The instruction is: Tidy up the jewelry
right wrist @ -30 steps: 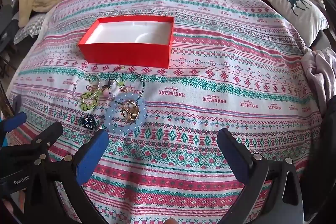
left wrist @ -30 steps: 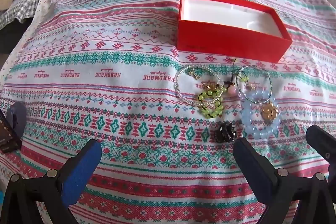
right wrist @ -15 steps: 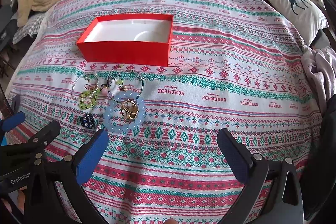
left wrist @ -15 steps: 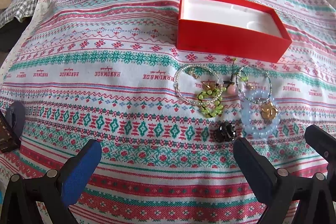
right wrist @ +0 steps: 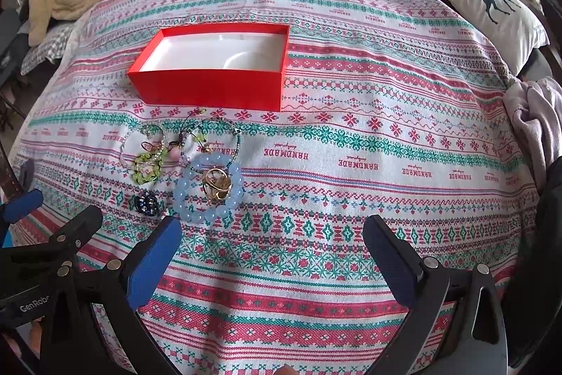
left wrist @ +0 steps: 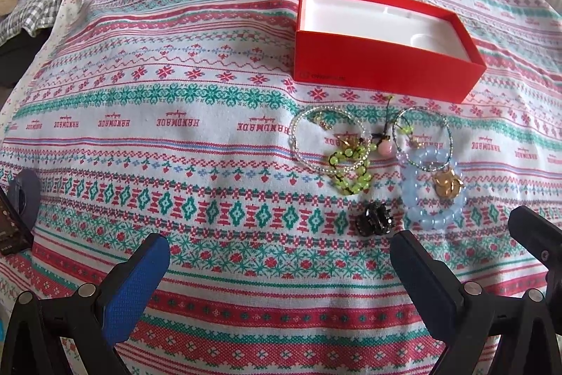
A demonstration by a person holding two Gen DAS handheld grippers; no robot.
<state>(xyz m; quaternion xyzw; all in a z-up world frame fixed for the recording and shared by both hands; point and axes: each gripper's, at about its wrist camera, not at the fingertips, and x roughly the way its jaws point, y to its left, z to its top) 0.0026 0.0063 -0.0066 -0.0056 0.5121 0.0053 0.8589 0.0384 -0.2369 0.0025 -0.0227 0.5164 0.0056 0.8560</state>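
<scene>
In the left wrist view, the left tool [left wrist: 279, 264] hangs wide and empty over the bedspread [left wrist: 140, 129]; the jewelry pile [left wrist: 376, 160] lies at 1 o'clock, just below the open red box [left wrist: 379, 72]. In the right wrist view, the right tool [right wrist: 272, 246] is likewise wide and empty, with the pile at 10 o'clock and the box beyond it at 11.

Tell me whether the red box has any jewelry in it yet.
Empty. The red box sits lidless, showing only its bare white insert; the blue bead bracelet and the other pieces lie on the bedspread in front.

Jewelry pile [left wrist: 379, 164] beside red box [left wrist: 383, 69]
</scene>
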